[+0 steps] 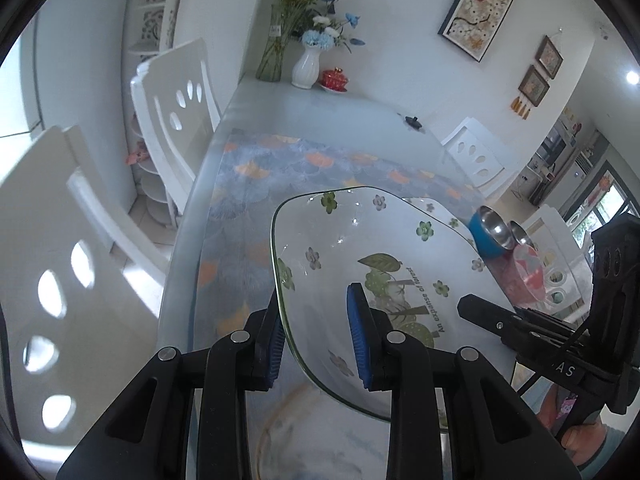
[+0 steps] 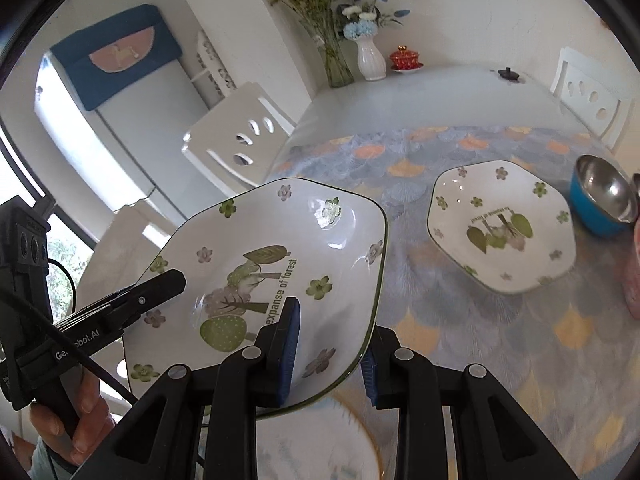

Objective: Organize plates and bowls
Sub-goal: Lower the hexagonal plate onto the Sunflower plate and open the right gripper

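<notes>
Both tools grip one floral plate (image 2: 280,264), held tilted above the tabletop (image 2: 460,344). My left tool (image 1: 318,332) pinches its left rim, my right tool (image 2: 330,350) the near right rim, each with one blue pad above and one below. A matching plate (image 2: 502,226) lies flat, well apart, beside a blue bowl (image 2: 598,210). Judgement: level the held plate first, move both tools together, lower centred onto its match, release only once seated. Uneven release risks chipping.
</notes>
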Action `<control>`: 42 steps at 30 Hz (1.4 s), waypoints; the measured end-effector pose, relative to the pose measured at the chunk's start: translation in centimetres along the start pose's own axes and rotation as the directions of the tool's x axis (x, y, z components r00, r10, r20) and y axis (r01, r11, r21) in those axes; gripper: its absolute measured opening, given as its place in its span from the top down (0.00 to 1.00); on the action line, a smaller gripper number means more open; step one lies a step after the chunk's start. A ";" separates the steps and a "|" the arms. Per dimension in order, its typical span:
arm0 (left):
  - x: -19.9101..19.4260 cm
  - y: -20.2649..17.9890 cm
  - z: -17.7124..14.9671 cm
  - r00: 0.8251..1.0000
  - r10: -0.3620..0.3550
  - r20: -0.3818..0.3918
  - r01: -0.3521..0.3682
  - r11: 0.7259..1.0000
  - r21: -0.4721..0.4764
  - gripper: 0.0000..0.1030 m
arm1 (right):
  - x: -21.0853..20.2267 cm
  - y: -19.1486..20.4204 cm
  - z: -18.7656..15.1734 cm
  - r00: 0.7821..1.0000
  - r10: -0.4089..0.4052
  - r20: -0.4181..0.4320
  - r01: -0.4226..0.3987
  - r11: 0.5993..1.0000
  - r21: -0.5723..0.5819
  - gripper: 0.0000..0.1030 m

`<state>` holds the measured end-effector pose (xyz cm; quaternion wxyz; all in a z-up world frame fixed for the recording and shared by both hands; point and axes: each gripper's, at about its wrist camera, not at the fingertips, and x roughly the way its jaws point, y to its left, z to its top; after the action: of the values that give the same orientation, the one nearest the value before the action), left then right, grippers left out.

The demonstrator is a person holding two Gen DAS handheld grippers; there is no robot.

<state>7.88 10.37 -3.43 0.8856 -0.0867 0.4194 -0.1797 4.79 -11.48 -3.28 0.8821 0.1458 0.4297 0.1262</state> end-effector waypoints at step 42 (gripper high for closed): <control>-1.1 0.6 -15.9 0.986 0.094 -0.141 -0.115 0.982 -0.153 0.75 | 0.3 -0.1 -14.3 0.965 -0.062 -0.256 0.064 0.998 -0.002 0.74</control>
<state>-4.94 11.35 -12.92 0.8540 -0.1234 0.4947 -0.1040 -6.44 -9.33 -11.91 0.8223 0.1173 0.5450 0.1145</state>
